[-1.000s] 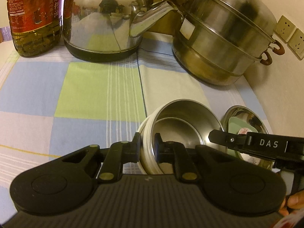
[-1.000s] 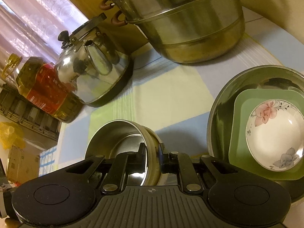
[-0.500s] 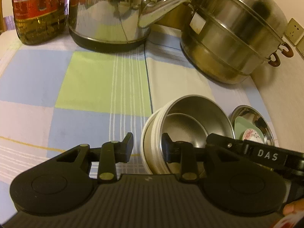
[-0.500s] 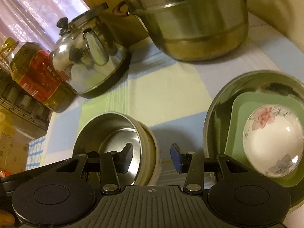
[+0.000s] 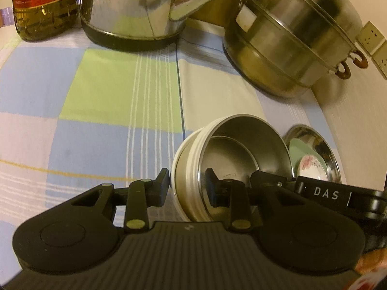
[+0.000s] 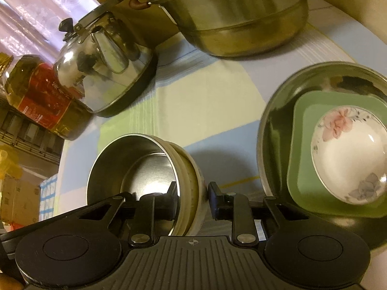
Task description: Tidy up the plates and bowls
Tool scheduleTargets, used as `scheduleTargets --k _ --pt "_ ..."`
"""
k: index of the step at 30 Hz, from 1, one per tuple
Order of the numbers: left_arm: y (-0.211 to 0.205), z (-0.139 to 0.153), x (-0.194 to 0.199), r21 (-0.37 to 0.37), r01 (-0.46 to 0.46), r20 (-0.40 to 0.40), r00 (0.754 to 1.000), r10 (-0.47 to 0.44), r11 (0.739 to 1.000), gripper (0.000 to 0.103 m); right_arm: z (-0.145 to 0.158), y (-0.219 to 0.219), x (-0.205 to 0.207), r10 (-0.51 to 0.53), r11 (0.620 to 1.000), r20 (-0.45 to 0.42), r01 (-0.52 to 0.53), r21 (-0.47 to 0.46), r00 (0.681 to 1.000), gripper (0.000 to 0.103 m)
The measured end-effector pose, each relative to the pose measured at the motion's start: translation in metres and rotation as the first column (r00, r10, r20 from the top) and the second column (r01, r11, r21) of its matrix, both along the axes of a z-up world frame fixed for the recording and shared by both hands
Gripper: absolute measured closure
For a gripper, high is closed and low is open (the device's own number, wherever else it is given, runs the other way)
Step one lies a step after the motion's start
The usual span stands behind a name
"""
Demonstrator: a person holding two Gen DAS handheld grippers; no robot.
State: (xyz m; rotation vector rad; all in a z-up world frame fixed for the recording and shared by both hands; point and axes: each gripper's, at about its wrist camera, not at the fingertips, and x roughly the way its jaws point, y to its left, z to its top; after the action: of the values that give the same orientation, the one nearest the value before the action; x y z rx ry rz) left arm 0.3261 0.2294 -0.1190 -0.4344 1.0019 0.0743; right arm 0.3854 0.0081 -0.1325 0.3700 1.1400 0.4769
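A steel bowl with a white outer wall (image 5: pixel 232 149) (image 6: pixel 145 164) sits on the checked cloth. My left gripper (image 5: pixel 187 186) is open, its fingers straddling the bowl's near left rim. My right gripper (image 6: pixel 192 195) is open, its fingers straddling the bowl's right rim. To the right lies a wide steel plate (image 6: pixel 314 82) (image 5: pixel 331 149) holding a green square plate (image 6: pixel 304 169) with a white floral dish (image 6: pixel 348 154) on top.
A steel kettle (image 5: pixel 135 7) (image 6: pixel 101 70), a stacked steel steamer pot (image 5: pixel 290 36) (image 6: pixel 241 14) and an oil bottle (image 5: pixel 43 4) (image 6: pixel 36 96) stand along the back. Wall sockets (image 5: pixel 375 38) are at the far right.
Both grippers were shut on the bowl's rim one second ago; both have opened and let go. Both have shifted slightly around the bowl.
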Motion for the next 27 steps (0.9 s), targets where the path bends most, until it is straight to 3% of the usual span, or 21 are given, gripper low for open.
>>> scheduleTargets --k 13,22,27 --pt "-0.059 0.000 -0.049 -0.012 0.114 -0.045 0.992 -0.114 0.993 0.075 0.008 -0.059 -0.060 -0.051 0.998 -0.082 0.048 -0.041 0.995 0.077" --pt "-0.109 -0.002 -0.072 -0.035 0.202 -0.052 0.978 -0.204 0.979 0.074 0.018 -0.108 -0.102 -0.124 0.990 -0.092 0.117 -0.084 0.988 0.077" --pt "-0.128 0.000 -0.079 -0.004 0.221 -0.039 0.975 -0.221 0.975 0.074 0.018 -0.123 -0.114 -0.142 0.988 -0.087 0.135 -0.079 0.986 0.077"
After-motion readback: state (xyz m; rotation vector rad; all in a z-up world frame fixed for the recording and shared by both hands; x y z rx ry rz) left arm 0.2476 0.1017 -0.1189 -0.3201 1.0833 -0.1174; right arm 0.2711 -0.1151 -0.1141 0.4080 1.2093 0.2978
